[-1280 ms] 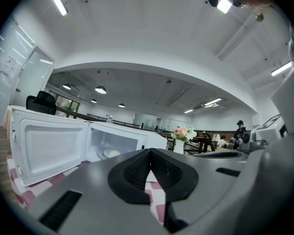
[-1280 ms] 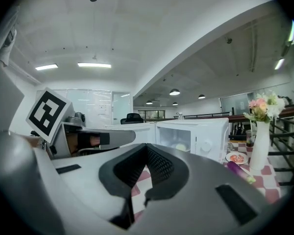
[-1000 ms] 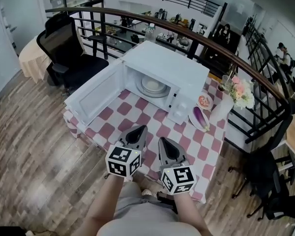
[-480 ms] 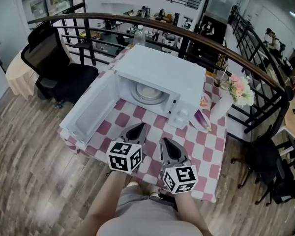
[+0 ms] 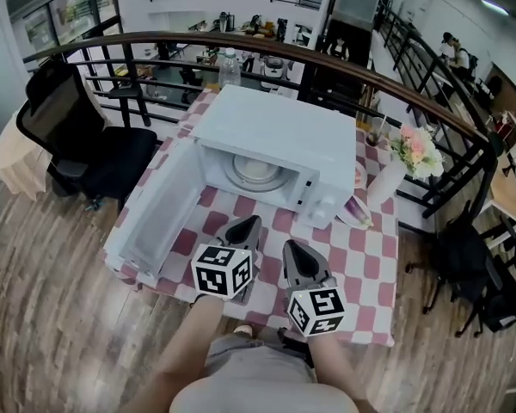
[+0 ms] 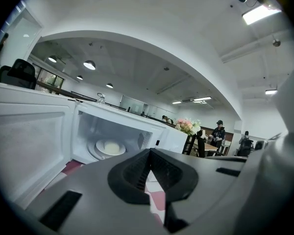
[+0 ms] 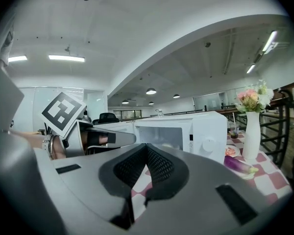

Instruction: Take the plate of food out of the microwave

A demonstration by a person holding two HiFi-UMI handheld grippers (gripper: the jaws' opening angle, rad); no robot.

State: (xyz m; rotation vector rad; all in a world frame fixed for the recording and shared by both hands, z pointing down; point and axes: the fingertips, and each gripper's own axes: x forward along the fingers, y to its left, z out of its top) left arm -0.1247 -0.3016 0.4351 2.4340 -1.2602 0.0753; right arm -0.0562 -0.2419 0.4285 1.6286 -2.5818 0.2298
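Observation:
A white microwave point(image 5: 271, 140) stands on the checked table point(image 5: 361, 256) with its door point(image 5: 150, 218) swung wide open to the left. Inside it on the turntable sits a white plate point(image 5: 256, 170) with pale food point(image 6: 110, 147) on it. My left gripper point(image 5: 244, 229) hovers over the table in front of the open cavity, shut and empty point(image 6: 149, 153). Just to its right my right gripper point(image 5: 292, 253) is also shut and empty point(image 7: 146, 147), aimed at the microwave's front point(image 7: 186, 131). Both are well short of the plate.
A vase of flowers point(image 5: 410, 157), an eggplant on a plate point(image 5: 354, 209) and a small dish point(image 5: 359, 177) stand right of the microwave. A bottle point(image 5: 230, 63) is behind it. A black office chair point(image 5: 69, 136) and a curved railing point(image 5: 344, 63) border the table.
The head view has swung slightly, so the table and microwave sit a little lower and more central. Both grippers stay shut side by side in front of the microwave.

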